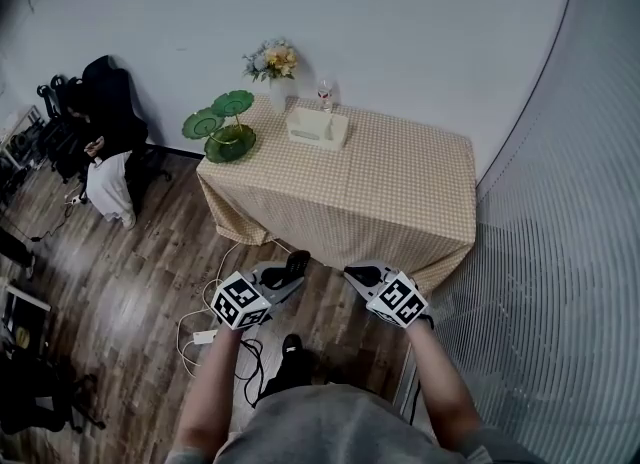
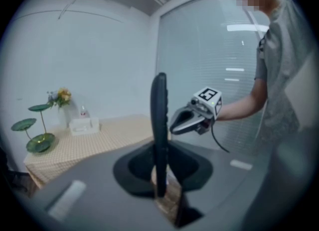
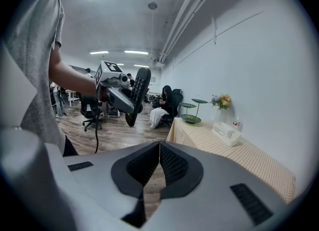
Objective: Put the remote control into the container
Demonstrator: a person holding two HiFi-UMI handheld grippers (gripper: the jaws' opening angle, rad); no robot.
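My left gripper (image 1: 287,279) is shut on a black remote control (image 1: 295,266), which sticks up from the jaws in front of the table. In the left gripper view the remote (image 2: 159,125) stands edge-on and upright between the pads. In the right gripper view the remote (image 3: 137,94) shows its buttons. My right gripper (image 1: 356,274) hangs beside it at the right, shut with nothing in it; its jaws (image 3: 159,151) meet. The white container (image 1: 318,127) sits at the back of the checked table (image 1: 400,192), far from both grippers. It also shows as a small white box (image 2: 83,124) (image 3: 227,132).
A green tiered stand (image 1: 224,124), a vase of flowers (image 1: 274,67) and a wine glass (image 1: 325,92) stand near the container. A seated person and office chairs (image 1: 105,132) are at the left. Cables (image 1: 215,327) lie on the wooden floor. A ribbed wall (image 1: 560,252) runs along the right.
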